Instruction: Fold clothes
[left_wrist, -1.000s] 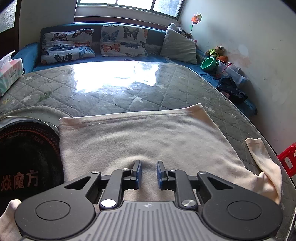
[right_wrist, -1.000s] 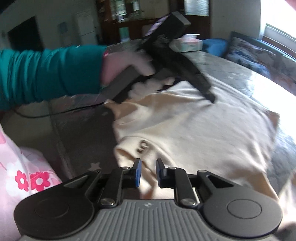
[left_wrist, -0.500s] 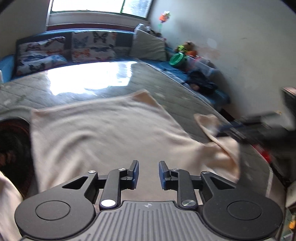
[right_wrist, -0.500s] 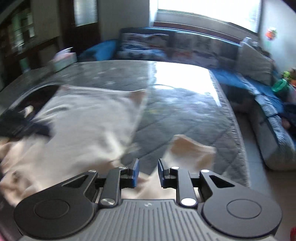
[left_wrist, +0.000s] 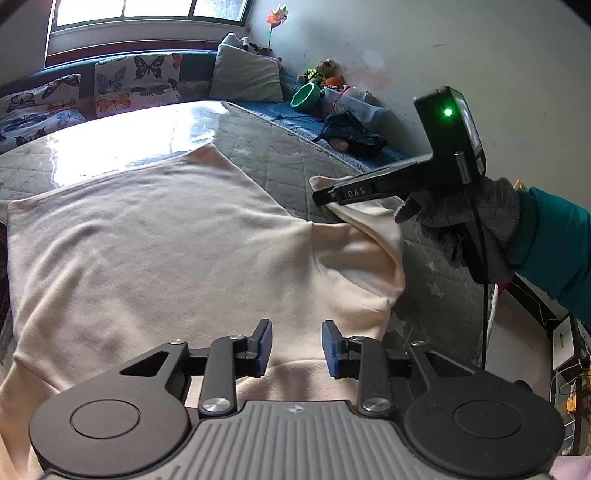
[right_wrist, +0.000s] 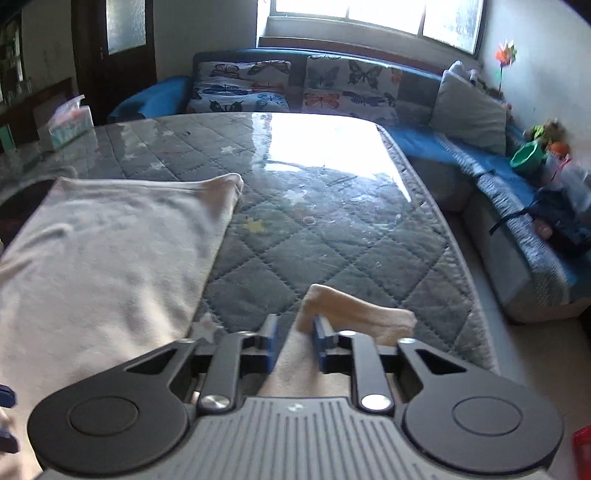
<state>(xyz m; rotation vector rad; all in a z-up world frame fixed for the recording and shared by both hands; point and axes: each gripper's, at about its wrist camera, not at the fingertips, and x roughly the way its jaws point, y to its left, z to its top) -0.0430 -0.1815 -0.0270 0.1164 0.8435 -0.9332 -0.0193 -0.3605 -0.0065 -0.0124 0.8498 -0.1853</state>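
Observation:
A cream shirt (left_wrist: 177, 240) lies spread on the grey quilted table (left_wrist: 280, 162); it also shows in the right wrist view (right_wrist: 99, 251). Its right sleeve (left_wrist: 369, 229) sticks out toward the table's right edge. My left gripper (left_wrist: 297, 347) is open above the shirt's near hem, holding nothing. My right gripper (right_wrist: 293, 345) is open with the sleeve (right_wrist: 354, 314) lying between and beyond its fingers. In the left wrist view the right gripper (left_wrist: 325, 195) reaches in at the sleeve's end; whether it grips the cloth is unclear.
A blue sofa with butterfly cushions (right_wrist: 240, 86) runs along the far side and right side. A tissue box (right_wrist: 68, 123) stands at the table's far left. A green bowl (left_wrist: 304, 98) and dark clothes (left_wrist: 351, 134) lie on the right bench. The table's right edge (right_wrist: 461, 266) is close to the sleeve.
The right gripper swung from the shirt's body across to the right sleeve and now sits over it. The left gripper turned right and opened wider above the hem.

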